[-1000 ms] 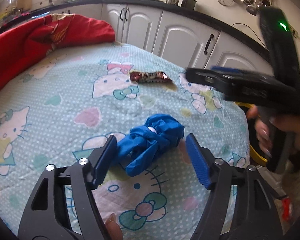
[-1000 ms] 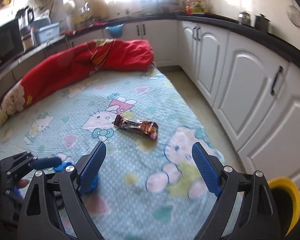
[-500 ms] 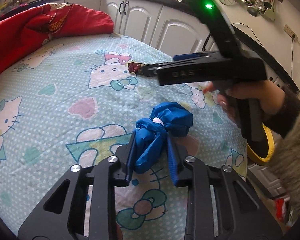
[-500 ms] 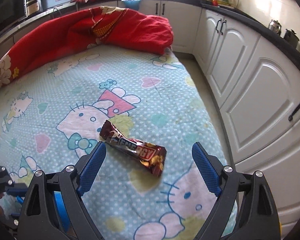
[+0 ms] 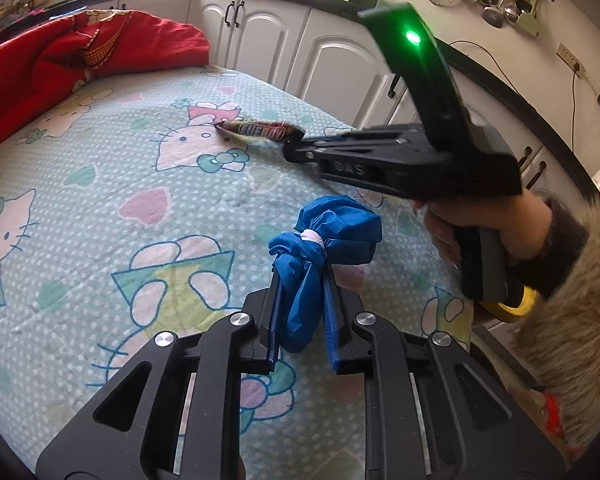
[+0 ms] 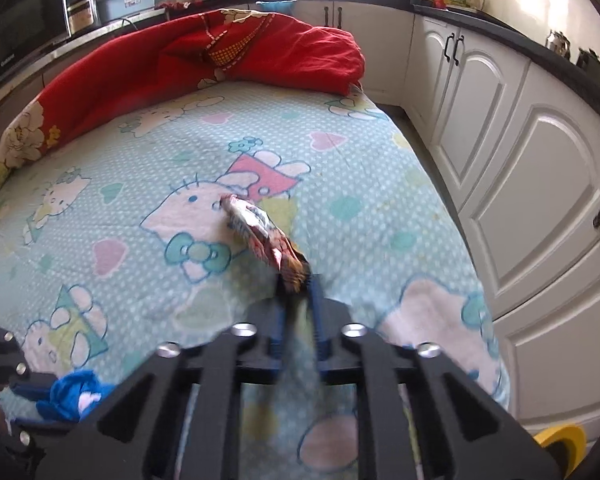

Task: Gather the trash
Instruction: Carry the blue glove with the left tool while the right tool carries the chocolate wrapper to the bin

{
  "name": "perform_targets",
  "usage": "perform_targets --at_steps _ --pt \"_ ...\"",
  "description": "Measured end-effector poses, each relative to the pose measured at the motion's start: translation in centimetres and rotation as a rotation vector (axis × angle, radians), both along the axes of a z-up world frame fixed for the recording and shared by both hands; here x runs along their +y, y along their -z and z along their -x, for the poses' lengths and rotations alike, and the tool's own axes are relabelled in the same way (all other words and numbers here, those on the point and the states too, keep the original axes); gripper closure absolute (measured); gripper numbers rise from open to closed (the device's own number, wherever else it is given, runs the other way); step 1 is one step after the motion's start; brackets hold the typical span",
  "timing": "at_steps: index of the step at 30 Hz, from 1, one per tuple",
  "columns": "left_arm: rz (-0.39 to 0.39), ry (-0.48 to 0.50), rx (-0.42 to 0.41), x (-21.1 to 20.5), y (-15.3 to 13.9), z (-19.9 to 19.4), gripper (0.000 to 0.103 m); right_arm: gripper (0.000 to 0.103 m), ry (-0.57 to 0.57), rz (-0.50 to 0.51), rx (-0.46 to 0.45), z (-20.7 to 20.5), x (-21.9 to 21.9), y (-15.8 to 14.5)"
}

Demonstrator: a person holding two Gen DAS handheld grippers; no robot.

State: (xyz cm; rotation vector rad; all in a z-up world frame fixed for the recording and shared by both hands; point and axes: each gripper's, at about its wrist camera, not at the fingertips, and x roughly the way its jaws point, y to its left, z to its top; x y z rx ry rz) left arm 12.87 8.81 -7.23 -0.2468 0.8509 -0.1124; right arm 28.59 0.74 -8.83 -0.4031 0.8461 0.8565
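Your left tool is closing, pads pinching the blue bag at its tail, lifting cleanly off the bed. Your right tool, at 1 o'clock, is clamped on the snack wrapper's near end. Yellow bin sits at 4 o'clock.
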Motion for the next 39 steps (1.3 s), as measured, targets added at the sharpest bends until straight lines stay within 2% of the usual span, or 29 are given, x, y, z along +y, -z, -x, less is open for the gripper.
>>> perform_targets --at_steps 10,19,39 --pt "0.011 0.003 -0.005 -0.4 -0.7 0.8 0.091 0.102 0.041 -0.036 -0.008 3.1 -3.9 -0.2" --pt "0.011 0.017 -0.019 -1.8 -1.6 0.6 0.091 0.102 0.152 -0.079 0.005 4.5 -9.5 -0.3" --pt "0.010 0.147 -0.088 -10.5 -4.5 -2.2 0.091 0.102 0.401 -0.126 -0.037 6.5 -23.9 -2.5"
